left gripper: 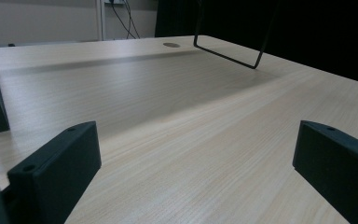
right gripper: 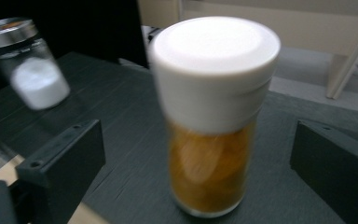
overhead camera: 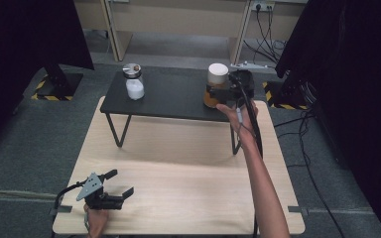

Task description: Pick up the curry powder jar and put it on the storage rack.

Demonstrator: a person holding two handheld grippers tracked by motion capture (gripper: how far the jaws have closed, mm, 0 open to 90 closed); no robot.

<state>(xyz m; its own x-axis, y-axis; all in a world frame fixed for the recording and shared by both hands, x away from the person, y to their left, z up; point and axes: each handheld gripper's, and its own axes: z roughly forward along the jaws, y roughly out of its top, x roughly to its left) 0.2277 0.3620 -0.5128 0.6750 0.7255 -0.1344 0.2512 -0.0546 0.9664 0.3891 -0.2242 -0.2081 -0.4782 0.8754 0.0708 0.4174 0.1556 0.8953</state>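
1. Pale wood-grain table (overhead camera: 178, 168) carries a black raised shelf (overhead camera: 168, 94) at its 12 o'clock edge.
2. I see the jar (overhead camera: 216, 85) upright at the shelf's 3 o'clock end: clear glass, amber contents, a thick white lid.
3. I have my right gripper (overhead camera: 230, 89) at the jar, jaws wide and gripping nothing, the jar between them.
4. A metal-capped shaker (overhead camera: 134, 81) of white powder stands well apart at 10 o'clock.
5. My left gripper (overhead camera: 116, 184) sits at 7 o'clock, jaws spread over bare wood.
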